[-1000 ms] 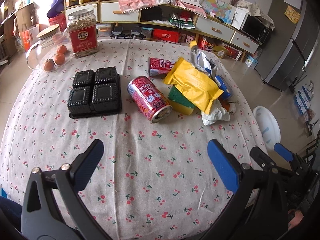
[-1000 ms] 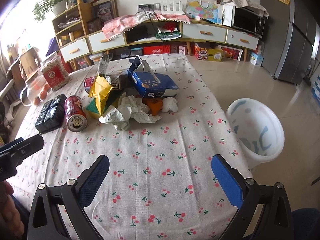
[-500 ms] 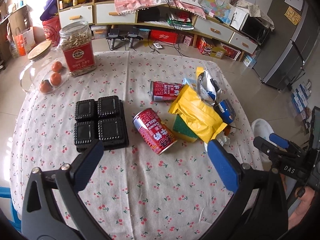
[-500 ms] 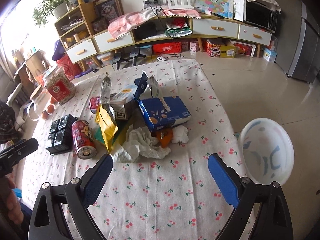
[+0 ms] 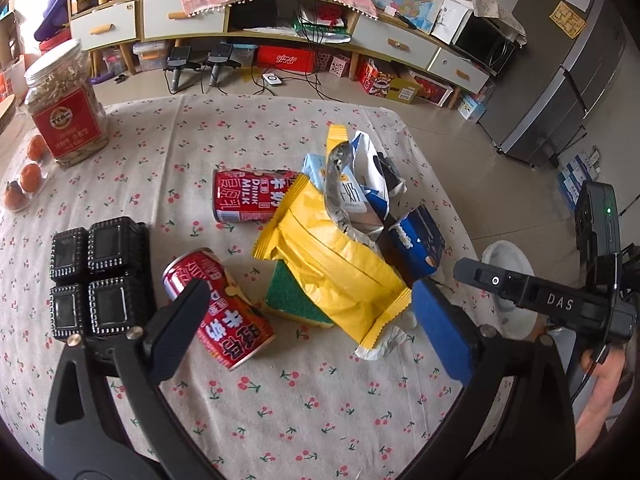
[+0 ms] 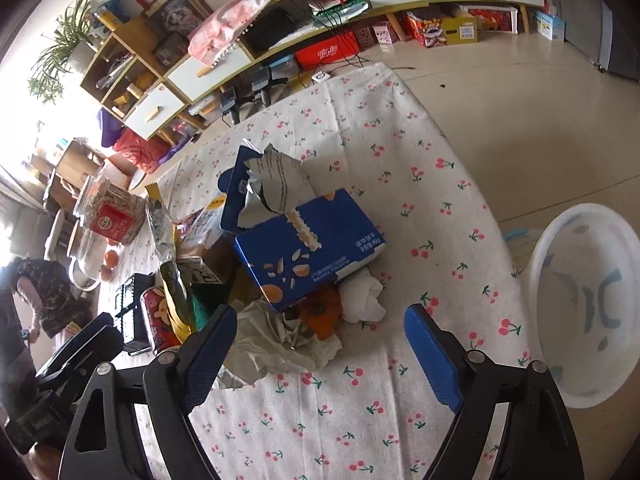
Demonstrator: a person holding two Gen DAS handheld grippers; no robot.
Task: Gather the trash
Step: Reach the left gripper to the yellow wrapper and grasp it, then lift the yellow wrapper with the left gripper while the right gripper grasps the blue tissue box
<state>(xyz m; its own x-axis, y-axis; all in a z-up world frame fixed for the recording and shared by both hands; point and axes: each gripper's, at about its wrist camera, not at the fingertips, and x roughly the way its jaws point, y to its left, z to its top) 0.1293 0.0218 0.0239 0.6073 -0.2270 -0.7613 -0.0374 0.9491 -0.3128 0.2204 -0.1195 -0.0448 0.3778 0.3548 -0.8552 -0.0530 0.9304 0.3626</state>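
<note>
A trash pile lies on the cherry-print table: a yellow wrapper point(image 5: 336, 256), two red cans point(image 5: 224, 316) point(image 5: 248, 196), a green sponge point(image 5: 292, 296), a blue box point(image 6: 312, 248), crumpled paper point(image 6: 276, 340), a white tissue point(image 6: 362, 296) and orange peel point(image 6: 322, 314). My left gripper point(image 5: 308, 328) is open above the near can and the wrapper. My right gripper point(image 6: 320, 348) is open just above the crumpled paper and peel. A white bin point(image 6: 588, 304) stands on the floor at the right.
A black four-cell tray point(image 5: 100, 276) lies left of the cans. A jar with a red label point(image 5: 64, 104) and small oranges point(image 5: 30, 176) sit at the far left. The right gripper's body point(image 5: 540, 300) shows at the table's right edge. Cabinets line the back wall.
Both grippers have moved forward and down toward the trash pile, which now looks larger. The right view has tilted and sits over the paper. Both stay open.
</note>
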